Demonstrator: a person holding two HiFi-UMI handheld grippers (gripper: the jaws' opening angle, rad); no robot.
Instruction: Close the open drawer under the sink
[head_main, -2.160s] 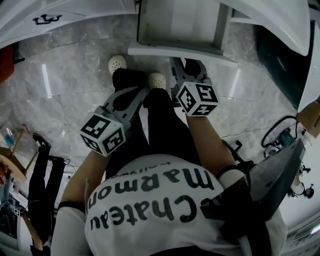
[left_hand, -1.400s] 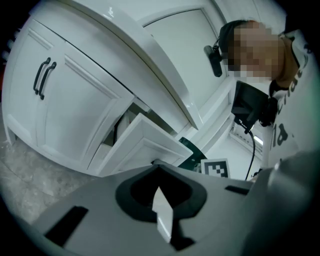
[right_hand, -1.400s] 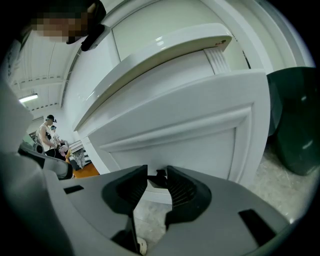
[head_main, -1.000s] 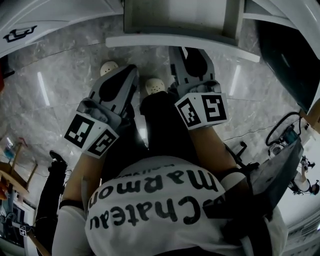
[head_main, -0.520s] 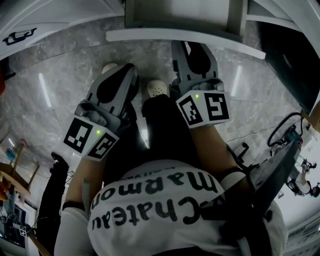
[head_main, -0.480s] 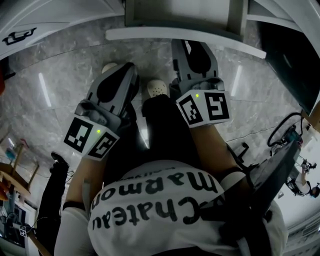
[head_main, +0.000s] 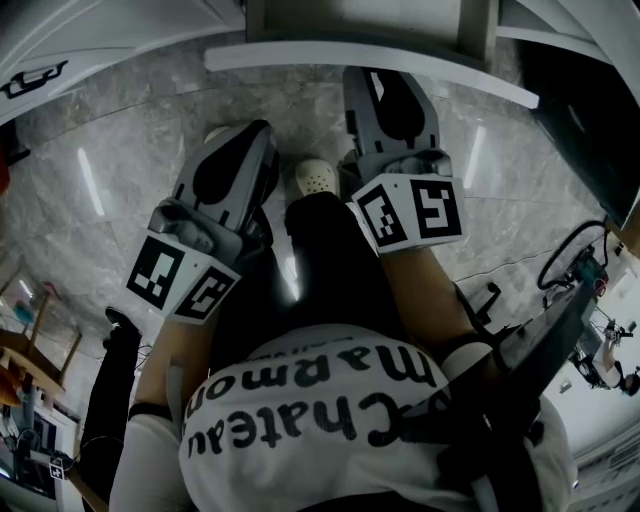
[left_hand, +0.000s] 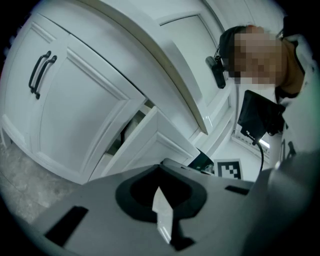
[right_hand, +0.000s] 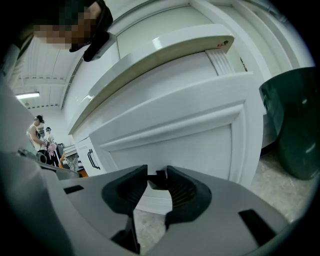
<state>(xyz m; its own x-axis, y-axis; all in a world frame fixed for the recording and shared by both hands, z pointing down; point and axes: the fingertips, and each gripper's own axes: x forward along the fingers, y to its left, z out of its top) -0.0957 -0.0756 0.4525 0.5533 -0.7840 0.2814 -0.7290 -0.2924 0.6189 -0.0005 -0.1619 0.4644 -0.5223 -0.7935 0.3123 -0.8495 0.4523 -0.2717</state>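
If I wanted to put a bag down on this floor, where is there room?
The floor left of the left gripper, by the cabinet, is bare. So is the patch between the right gripper and the bin. It is crowded in front of the drawer, with a shoe and both grippers, and near the cables.

Fisheye distortion, dark corners, glare streaks on floor (head_main: 120, 150), drawer (right_hand: 190, 145) evenly lit

The white panelled drawer (right_hand: 200, 135) stands pulled out, open.
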